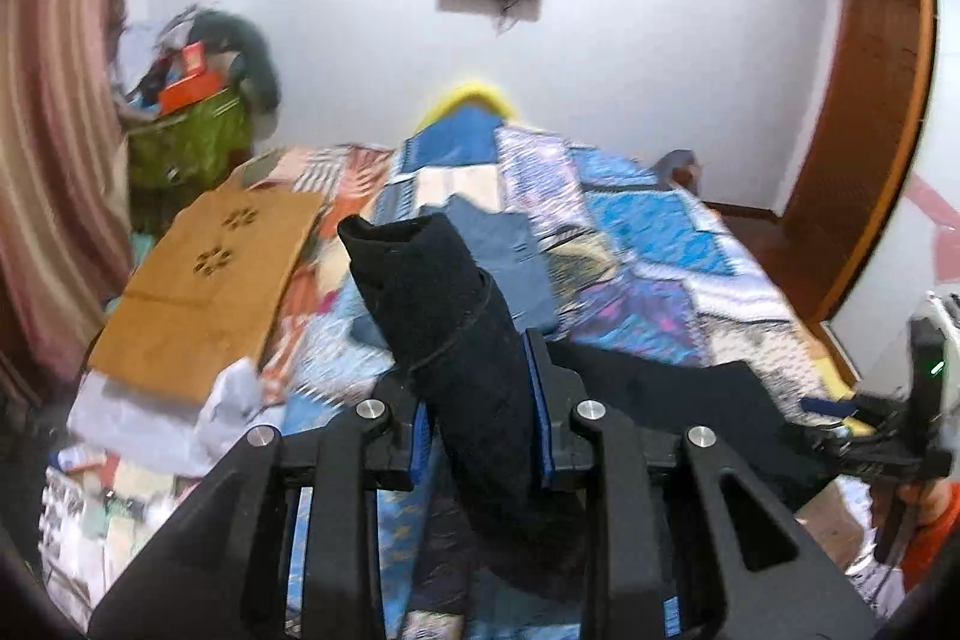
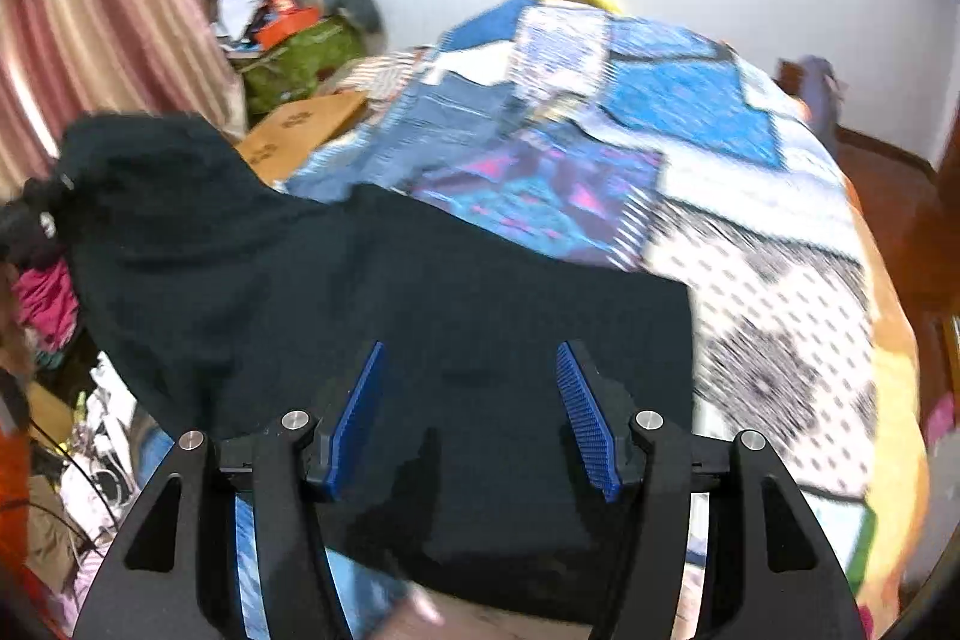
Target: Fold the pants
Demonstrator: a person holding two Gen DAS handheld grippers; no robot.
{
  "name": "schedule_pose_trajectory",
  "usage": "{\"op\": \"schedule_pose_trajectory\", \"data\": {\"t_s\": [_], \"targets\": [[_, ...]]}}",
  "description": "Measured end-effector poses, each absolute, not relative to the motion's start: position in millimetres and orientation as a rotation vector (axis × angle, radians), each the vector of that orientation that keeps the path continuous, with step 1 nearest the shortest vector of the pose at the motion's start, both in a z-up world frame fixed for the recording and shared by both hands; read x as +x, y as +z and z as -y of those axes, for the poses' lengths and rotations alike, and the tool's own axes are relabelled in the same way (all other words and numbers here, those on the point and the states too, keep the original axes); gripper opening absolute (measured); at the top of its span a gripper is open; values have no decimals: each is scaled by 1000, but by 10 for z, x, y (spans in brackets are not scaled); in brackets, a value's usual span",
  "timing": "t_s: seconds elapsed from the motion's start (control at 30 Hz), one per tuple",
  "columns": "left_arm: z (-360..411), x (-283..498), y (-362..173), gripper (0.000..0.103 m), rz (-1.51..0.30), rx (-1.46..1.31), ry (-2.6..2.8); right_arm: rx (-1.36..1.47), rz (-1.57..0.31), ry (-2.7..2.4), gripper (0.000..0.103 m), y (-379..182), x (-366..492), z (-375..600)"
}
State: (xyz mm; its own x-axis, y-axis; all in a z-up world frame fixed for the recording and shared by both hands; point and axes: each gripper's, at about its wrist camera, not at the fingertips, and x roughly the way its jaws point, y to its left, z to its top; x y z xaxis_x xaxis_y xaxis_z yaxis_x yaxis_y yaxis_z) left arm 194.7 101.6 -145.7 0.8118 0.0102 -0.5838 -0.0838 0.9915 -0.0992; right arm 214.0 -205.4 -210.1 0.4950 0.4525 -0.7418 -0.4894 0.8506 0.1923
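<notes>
Black fabric fills both views: the pants (image 1: pixel 444 316) are bunched in the left gripper (image 1: pixel 480 418), whose blue pads pinch a thick roll of cloth that stands up past the fingertips. That claw is clamped on the pants, no gap showing beside the fabric. From the pinch the cloth trails down and off to the right, across the quilt (image 1: pixel 648 244), toward the right gripper (image 1: pixel 870 436), seen small at the frame's edge.

In the right wrist view the pants (image 2: pixel 420 292) lie spread over the near part of the quilt (image 2: pixel 750 244), one corner lifted high at the left, where the left gripper (image 2: pixel 30 226) holds it. The right gripper (image 2: pixel 474 418) hangs over the flat cloth with its jaws apart, blue pads (image 2: pixel 585 418) clear of each other and nothing pinched between them; whether the tips touch the fabric below I cannot tell.

Further up the bed a blue garment (image 1: pixel 504 244) lies on the quilt, a brown cardboard sheet (image 1: pixel 204 280) beside it, and a green bag (image 1: pixel 186 142) stands by the striped curtain (image 1: pixel 54 100).
</notes>
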Motion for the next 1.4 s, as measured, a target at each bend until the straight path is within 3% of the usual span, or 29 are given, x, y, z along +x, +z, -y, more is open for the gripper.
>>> {"op": "schedule_pose_trajectory", "data": {"t_s": [0.3,0.63,1.0,1.4], "targets": [[-317,2197,-1235,23,-612,-79,-82,23,-982,544,55,-2606,2124,2496],[678,2524,-1240,21,-670,-36,-292,29,-944,585,57,-2610,2080,2522],[1607,2718,-1859,20,-868,-7,-493,95,-929,585,55,-2583,2063,2687],[1859,2652,-2446,22,-1010,11,-522,107,-926,436,55,-2443,1888,3361]]}}
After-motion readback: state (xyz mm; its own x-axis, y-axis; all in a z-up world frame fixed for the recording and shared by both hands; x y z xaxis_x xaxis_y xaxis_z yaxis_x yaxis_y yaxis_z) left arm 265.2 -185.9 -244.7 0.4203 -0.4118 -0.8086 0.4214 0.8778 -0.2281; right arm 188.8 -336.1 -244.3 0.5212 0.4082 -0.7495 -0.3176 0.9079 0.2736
